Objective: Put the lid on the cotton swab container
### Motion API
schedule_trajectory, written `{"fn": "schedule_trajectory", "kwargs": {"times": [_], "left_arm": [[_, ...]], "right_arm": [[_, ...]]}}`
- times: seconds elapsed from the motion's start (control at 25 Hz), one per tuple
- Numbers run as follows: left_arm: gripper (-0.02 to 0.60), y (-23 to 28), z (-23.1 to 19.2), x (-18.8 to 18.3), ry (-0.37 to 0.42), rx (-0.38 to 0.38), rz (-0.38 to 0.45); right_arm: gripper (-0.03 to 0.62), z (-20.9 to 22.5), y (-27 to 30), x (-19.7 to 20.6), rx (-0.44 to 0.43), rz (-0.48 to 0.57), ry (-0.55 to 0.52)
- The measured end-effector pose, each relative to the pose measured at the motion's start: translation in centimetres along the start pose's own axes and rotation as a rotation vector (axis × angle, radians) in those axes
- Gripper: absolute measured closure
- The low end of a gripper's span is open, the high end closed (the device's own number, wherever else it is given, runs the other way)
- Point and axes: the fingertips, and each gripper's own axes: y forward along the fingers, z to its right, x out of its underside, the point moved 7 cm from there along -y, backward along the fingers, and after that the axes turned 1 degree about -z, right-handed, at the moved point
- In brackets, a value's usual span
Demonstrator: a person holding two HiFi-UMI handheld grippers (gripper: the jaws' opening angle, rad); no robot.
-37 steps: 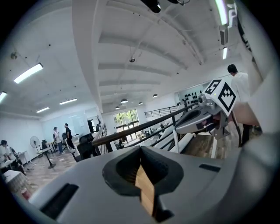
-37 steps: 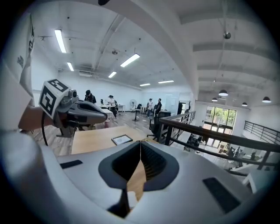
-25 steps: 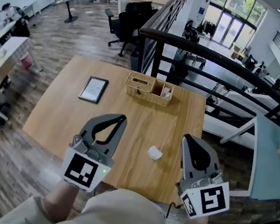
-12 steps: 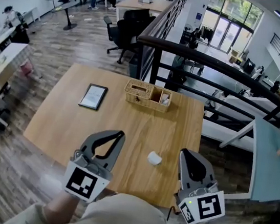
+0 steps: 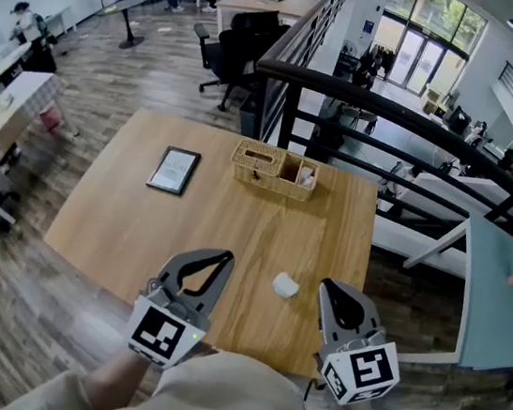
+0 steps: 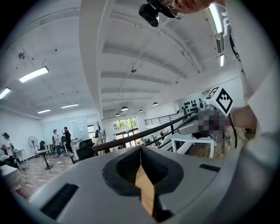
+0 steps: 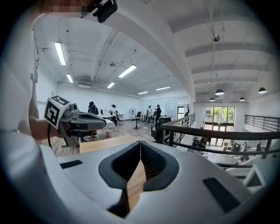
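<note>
A small white object (image 5: 285, 286), too small to tell lid from container, lies on the wooden table (image 5: 141, 221) near its front edge. It sits between my two grippers and touches neither. My left gripper (image 5: 227, 257) is shut and empty, to the left of the white object. My right gripper (image 5: 326, 285) is also shut and empty, just right of it. In the left gripper view the jaws (image 6: 141, 148) meet with nothing between them, and the same holds in the right gripper view (image 7: 140, 143). Both grippers point up and level, away from the tabletop.
A wicker basket (image 5: 274, 169) with compartments stands at the table's far middle, something white (image 5: 305, 171) in its right compartment. A dark-framed tablet (image 5: 173, 170) lies at the far left. A black railing (image 5: 411, 117) runs behind the table. People stand far off in the office.
Both grippers have drawn back toward the table's front edge and the person's body, still shut. The white object has not moved.
</note>
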Motion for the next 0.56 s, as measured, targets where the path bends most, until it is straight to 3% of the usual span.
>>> {"fn": "schedule_trajectory", "kwargs": {"times": [0.56], "left_arm": [[0.558,-0.52,-0.45,1.08,-0.025,-0.022,-0.008]], "right_arm": [[0.568,-0.86,1.15,1.05,-0.045,-0.049,-0.028]]}}
